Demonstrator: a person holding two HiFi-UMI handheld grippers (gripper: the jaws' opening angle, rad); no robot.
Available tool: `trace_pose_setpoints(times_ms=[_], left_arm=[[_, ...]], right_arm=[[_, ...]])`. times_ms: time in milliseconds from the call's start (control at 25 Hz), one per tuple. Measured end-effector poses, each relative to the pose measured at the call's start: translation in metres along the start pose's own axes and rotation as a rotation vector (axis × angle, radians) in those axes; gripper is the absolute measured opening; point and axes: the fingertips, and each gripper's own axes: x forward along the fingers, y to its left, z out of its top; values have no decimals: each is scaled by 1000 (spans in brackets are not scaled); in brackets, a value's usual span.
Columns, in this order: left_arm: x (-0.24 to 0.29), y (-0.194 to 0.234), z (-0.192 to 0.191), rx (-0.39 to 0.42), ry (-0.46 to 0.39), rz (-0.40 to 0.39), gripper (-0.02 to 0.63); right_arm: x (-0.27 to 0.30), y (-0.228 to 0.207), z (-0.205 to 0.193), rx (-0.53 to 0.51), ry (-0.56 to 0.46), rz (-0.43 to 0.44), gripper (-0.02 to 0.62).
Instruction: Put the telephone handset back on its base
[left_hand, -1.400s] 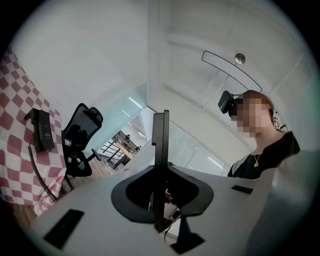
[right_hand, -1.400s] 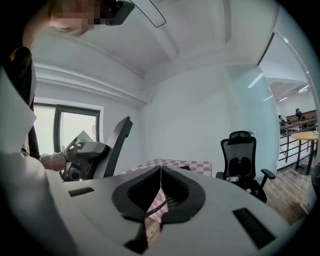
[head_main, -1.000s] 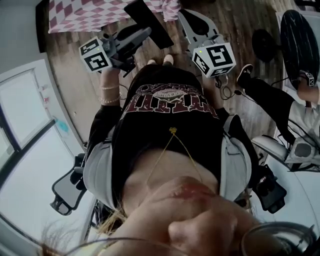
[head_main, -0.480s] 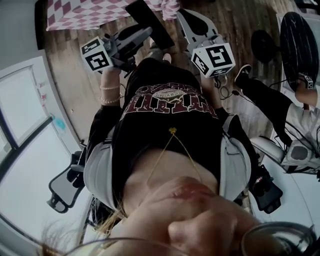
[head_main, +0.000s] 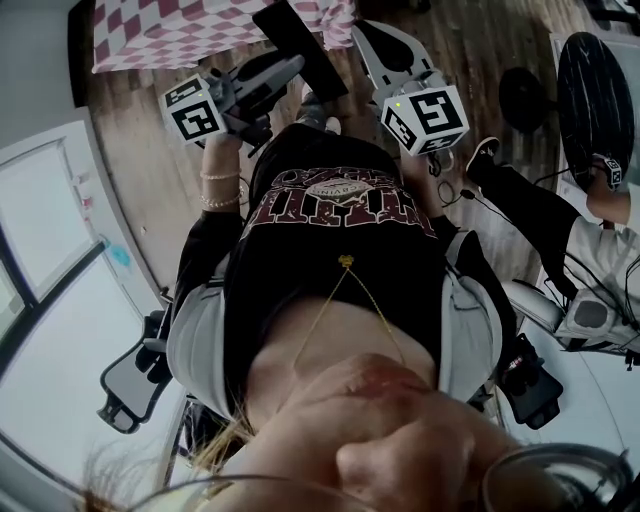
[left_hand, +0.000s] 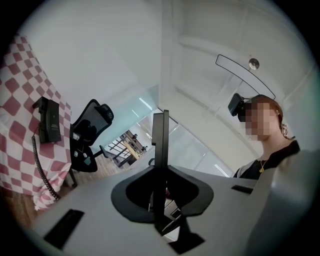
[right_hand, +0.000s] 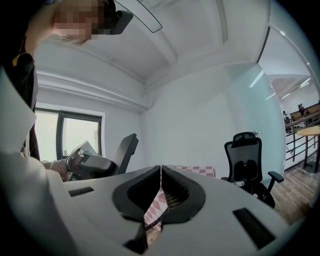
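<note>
Telephone (left_hand: 50, 121): one, on checkered cloth (left_hand: 20, 95). Left gripper (left_hand: 160, 120), right gripper (right_hand: 160, 168): closed.

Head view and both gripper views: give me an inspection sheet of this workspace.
Surface: pink-and-white checked tablecloth.
Job's things: black telephone lying on the tablecloth; handset on or off its base cannot be told.
Clutter: nothing seen.
Grippers: left gripper jaws together, empty; right gripper jaws together, empty; both in the air.
Cables: coiled cord trailing from the telephone across the tablecloth; thin cable on the floor.
Surroundings: wooden floor, black office chair, second person seated at right.
</note>
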Motion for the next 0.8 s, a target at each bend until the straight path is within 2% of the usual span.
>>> trace_pose_setpoints(times_ms=[480, 800], left_arm=[[19, 57, 52, -27, 17, -5, 77], [24, 71, 66, -36, 29, -22, 77]], right_arm=[[61, -40, 9, -3, 21, 2, 21], [70, -52, 16, -22, 16, -22, 21]])
